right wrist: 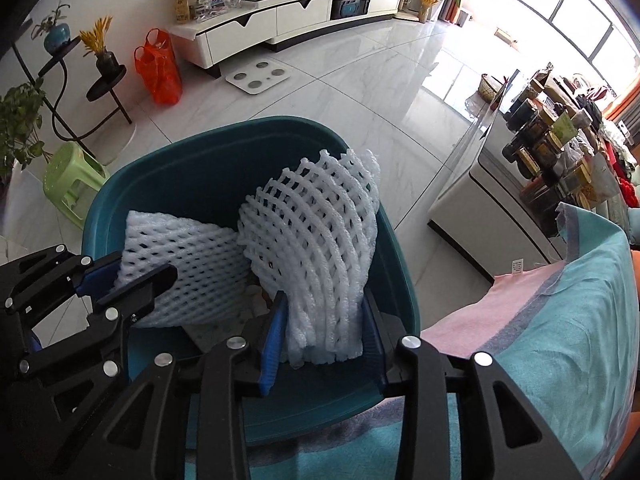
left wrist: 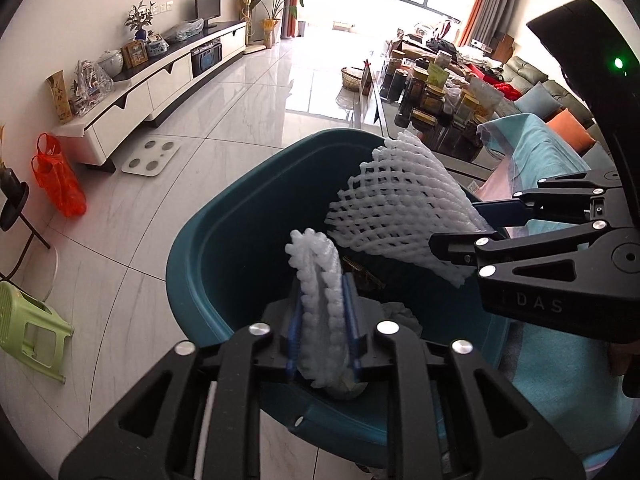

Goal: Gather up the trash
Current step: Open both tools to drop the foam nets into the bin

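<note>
A teal trash bin [left wrist: 192, 264] [right wrist: 168, 172] stands on the floor beside the cloth-covered surface. My left gripper [left wrist: 322, 320] is shut on a white foam fruit net [left wrist: 318, 300], held over the bin; it shows in the right wrist view [right wrist: 184, 256], with that gripper [right wrist: 132, 276] at the lower left. My right gripper [right wrist: 326, 316] is shut on a second, wider white foam net [right wrist: 316, 240], also over the bin; it shows in the left wrist view [left wrist: 396, 208] with that gripper [left wrist: 464, 228] at the right. Some other trash lies at the bin's bottom.
A teal and pink cloth [right wrist: 560, 320] covers the surface at the right. A low table with several jars [left wrist: 432, 92] stands beyond. A green stool [right wrist: 72, 184], an orange bag [right wrist: 158, 68], a scale [right wrist: 256, 74] and a TV cabinet [right wrist: 296, 12] stand on the tiled floor.
</note>
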A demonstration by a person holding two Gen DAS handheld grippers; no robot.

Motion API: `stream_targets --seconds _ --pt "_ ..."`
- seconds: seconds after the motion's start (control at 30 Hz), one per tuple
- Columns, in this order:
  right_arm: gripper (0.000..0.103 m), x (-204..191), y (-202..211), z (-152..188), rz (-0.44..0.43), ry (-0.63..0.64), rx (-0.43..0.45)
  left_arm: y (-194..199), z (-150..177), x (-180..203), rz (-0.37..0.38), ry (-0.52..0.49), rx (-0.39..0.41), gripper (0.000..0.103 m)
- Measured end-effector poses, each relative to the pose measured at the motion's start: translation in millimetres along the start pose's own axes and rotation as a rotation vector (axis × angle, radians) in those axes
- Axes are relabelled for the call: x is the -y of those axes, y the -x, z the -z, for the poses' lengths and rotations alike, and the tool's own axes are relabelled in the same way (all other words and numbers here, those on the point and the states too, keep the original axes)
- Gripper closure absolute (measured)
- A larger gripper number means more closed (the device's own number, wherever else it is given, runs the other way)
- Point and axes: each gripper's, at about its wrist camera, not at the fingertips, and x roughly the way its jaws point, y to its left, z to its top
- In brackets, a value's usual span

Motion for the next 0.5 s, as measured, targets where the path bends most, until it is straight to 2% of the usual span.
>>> stream_targets --seconds 0.03,0.1,0.3,0.5 --pt "0.062 0.2 0.8 -0.1 0.0 -0.002 0.004 0.7 -0.7 0.4 0.001 0.002 0.003 0.076" --pt "0.057 0.1 0.8 -0.2 0.004 0.001 0.005 3.4 -1.9 2.0 -0.003 0.003 0.011 0.063" --pt "0.042 4.2 9.5 2.9 0.008 -0.008 0.035 16.3 -6.2 1.4 -0.006 0.004 0.05 0.046" --pt "0.039 12.4 28.9 4.8 -0.008 -0.03 0.1 38.5 -8.2 -8.6 -0.008 0.016 0.095 0.029"
